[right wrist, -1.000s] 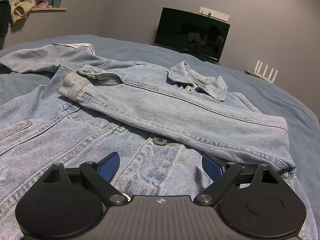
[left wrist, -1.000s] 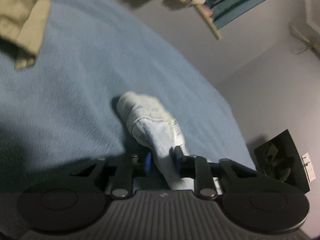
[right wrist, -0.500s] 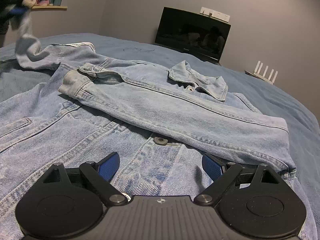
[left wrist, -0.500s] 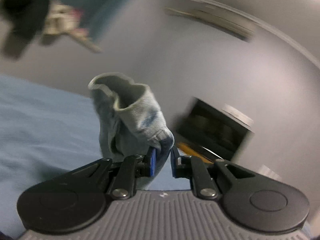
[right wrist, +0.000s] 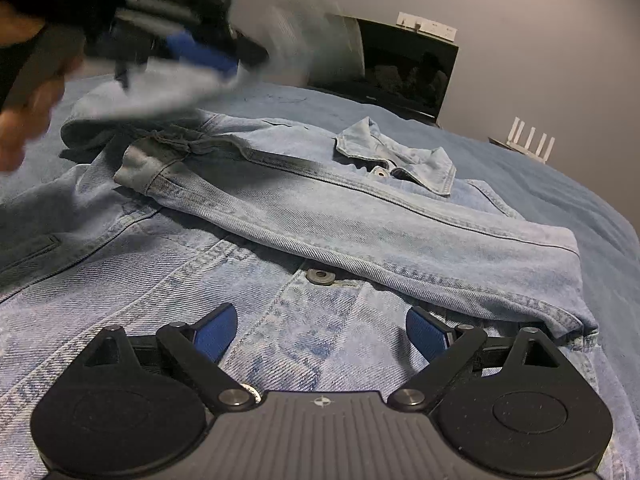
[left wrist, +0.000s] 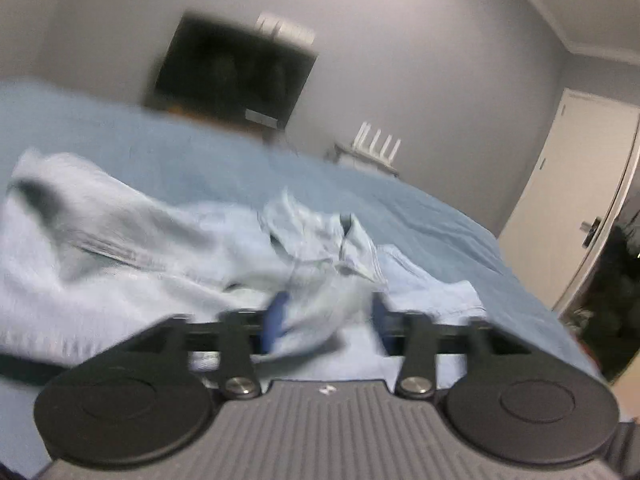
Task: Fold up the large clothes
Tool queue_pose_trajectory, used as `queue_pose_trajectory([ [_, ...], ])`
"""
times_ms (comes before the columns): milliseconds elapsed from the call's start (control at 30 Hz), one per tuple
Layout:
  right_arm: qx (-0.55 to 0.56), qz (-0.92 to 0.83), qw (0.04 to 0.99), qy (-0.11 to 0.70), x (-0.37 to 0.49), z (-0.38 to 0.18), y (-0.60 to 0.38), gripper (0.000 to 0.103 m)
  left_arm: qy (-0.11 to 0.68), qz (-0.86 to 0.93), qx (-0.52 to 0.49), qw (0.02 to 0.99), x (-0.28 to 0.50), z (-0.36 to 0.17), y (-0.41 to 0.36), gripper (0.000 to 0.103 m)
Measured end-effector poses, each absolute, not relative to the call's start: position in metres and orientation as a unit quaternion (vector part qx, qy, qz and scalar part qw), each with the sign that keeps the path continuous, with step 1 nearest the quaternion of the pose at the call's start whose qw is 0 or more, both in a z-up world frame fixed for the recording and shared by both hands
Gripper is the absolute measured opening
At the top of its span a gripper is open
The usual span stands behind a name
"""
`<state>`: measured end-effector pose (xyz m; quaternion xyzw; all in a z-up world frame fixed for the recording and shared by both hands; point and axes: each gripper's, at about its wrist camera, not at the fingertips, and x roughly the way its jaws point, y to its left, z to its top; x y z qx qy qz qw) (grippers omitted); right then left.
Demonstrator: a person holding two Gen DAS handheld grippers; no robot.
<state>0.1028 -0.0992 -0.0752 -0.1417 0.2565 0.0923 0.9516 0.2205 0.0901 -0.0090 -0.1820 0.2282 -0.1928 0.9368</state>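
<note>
Above the denim jacket (right wrist: 320,216), the left gripper (left wrist: 326,316), half-parted, is carrying its sleeve (left wrist: 320,304) rightward while the right gripper (right wrist: 320,332) is hovering wide open, empty.

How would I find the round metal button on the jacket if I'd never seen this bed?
Look at the blue bed and the light denim jacket spread flat on it. One sleeve lies folded across the chest; just below its lower edge, near the middle, sits the metal button. It is dark, flat and round, unlike the paler snap up by the collar.
</note>
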Motion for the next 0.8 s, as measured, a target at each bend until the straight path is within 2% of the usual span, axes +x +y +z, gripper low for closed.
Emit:
queue_pose_trajectory([
  [33, -0.143, 0.092, 0.952, 0.256, 0.103, -0.075, -0.099, 0.093, 0.232, -0.180, -0.192, 0.936, 0.216, -0.008, 0.097, 0.067],
  [67, -0.143, 0.092, 0.952, 0.255, 0.102, -0.075, -0.099, 0.093, 0.237, -0.163, -0.198, 0.937, 0.211, -0.006, 0.106, 0.070],
  [300, -0.149, 0.108, 0.959, 0.217, 0.086, -0.056, -0.098, 0.089, 0.285, -0.025, -0.212, 0.935, 0.148, 0.003, 0.138, 0.071],
  [467, -0.115, 0.132, 0.961, 0.216, 0.099, -0.021, -0.094, 0.084, 0.302, 0.002, -0.141, 0.943, 0.140, -0.006, 0.139, 0.072],
  [533, -0.069, 0.131, 0.960, 0.239, 0.121, -0.009, -0.094, 0.079, 0.300, -0.003, -0.128, 0.945, 0.149, -0.016, 0.139, 0.072],
  [600, 0.002, 0.127, 0.954, 0.271, 0.149, -0.002, -0.100, 0.069, 0.309, 0.002, -0.125, 0.943, 0.161, -0.028, 0.143, 0.072],
  [800, 0.234, 0.095, 0.897, 0.364, 0.217, -0.025, -0.122, 0.065, 0.323, -0.012, -0.148, 0.935, 0.175, -0.038, 0.155, 0.072],
])
